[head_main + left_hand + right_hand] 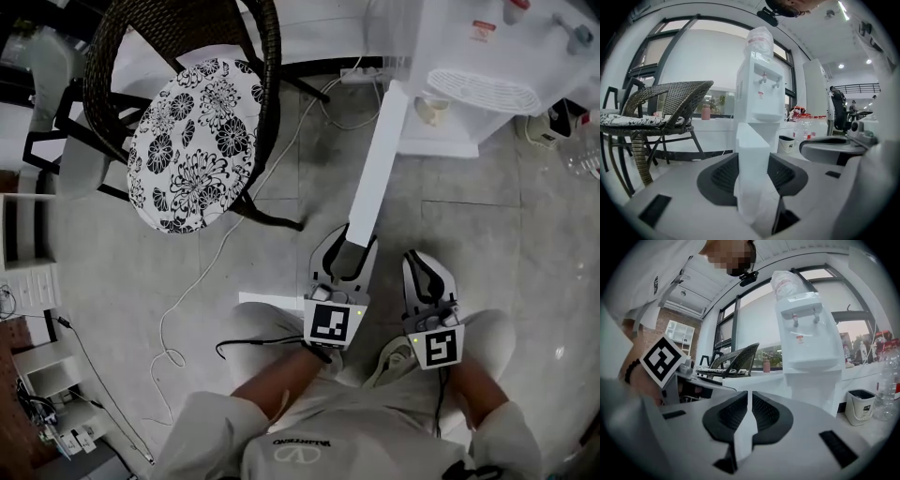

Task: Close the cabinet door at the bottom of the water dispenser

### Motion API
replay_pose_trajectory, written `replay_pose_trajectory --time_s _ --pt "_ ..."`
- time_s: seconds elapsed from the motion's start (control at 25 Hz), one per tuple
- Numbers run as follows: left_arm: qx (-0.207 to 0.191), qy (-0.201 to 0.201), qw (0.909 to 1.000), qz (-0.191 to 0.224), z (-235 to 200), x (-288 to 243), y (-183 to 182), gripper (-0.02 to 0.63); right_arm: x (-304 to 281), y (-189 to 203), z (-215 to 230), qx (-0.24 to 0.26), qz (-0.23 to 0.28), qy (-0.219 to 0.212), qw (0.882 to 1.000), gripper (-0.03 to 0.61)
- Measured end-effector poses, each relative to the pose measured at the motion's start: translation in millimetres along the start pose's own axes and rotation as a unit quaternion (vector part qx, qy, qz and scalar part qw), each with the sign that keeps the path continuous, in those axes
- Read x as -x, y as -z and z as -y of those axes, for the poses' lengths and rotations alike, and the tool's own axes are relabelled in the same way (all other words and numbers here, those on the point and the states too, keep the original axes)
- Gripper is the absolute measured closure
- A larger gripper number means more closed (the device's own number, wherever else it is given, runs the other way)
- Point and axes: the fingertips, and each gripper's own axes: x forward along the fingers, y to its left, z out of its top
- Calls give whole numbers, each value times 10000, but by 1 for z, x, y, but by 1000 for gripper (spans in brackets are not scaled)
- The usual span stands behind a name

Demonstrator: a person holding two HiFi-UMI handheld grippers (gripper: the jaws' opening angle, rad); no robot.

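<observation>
White floor-standing water dispenser (487,75), upper right. Its flat white cabinet door (375,159) stands swung wide open, seen edge-on, reaching toward the person. Left gripper (349,242): jaws spread, straddling the door's free edge, seemingly unclamped. Right gripper (419,258): jaws together, empty. The door is judged rigid, light and hinge-guided; press its broad face near the free edge.
</observation>
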Motion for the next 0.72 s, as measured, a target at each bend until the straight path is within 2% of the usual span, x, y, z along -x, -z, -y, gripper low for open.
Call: replay_pose_trajectory --time_s 0.16,0.24,0.36,0.48,0.64,0.72 --pt "76 -74 9998 -155 6 -3 0 425 0 19 0 229 -189 52 9995 552" --pt "88 -124 9997 -198 11 -4 0 425 1 33 -5 283 -405 -3 9988 505" --pt "167 -201 9994 -246 20 -5 -1 425 9 50 -4 402 -764 41 9963 486" --pt "64 -226 9995 -201 24 -7 2 425 11 61 6 500 -1021 167 9934 480" --pt "268 -282 9989 -255 33 -9 0 423 14 86 10 629 -1383 353 9878 476" --pt "203 -284 9991 -228 38 -11 1 422 17 95 14 685 -1416 534 9861 476"
